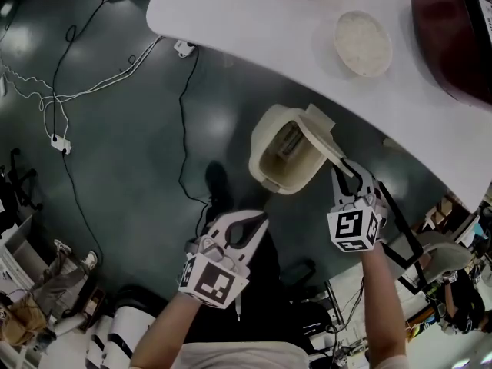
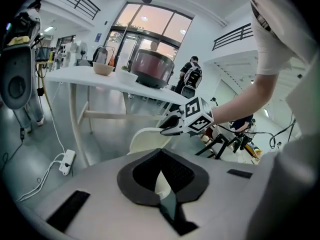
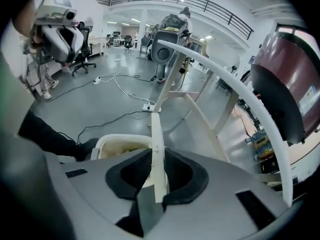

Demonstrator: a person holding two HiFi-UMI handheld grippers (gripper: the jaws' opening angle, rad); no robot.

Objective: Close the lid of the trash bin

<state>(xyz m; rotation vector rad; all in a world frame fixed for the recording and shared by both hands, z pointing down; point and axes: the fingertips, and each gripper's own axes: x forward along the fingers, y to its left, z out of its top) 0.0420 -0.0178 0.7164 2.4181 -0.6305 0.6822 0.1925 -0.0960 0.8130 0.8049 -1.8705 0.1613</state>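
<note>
Subject: the trash bin (image 1: 258, 154) stands on the dark floor at the centre of the head view, just off the near edge of the white table (image 1: 254, 21). Its mouth is uncovered and some contents show inside, too dim to identify.

Lid (image 1: 320, 129): raised, standing up along the bin's 3 o'clock side. It is not down on the rim at any point.

Right gripper (image 1: 347, 174): at 4 o'clock from the bin. The right gripper view shows the thin edge of the lid (image 3: 157, 149) upright between its jaws, with the pads bearing on both faces. Judged to be gripping the lid. The bin's rim (image 3: 112, 140) lies at 9 o'clock from that edge.

Left gripper (image 1: 257, 223): at 6 o'clock from the bin, apart from it. Its jaw tips meet; nothing is held. Its own view looks across at the bin (image 2: 145, 136) and the other gripper.

Surroundings: a pale bowl (image 1: 363, 43) and a dark red vessel (image 1: 453, 29) sit on the table at 1 to 2 o'clock. Cables (image 1: 115, 75) trail over the floor at 10 o'clock.

Progress: hold on the lid appears secured; the closing itself is not done. Remaining, in my assessment: swing the lid over toward 9 o'clock, seat it on the rim, release.
</note>
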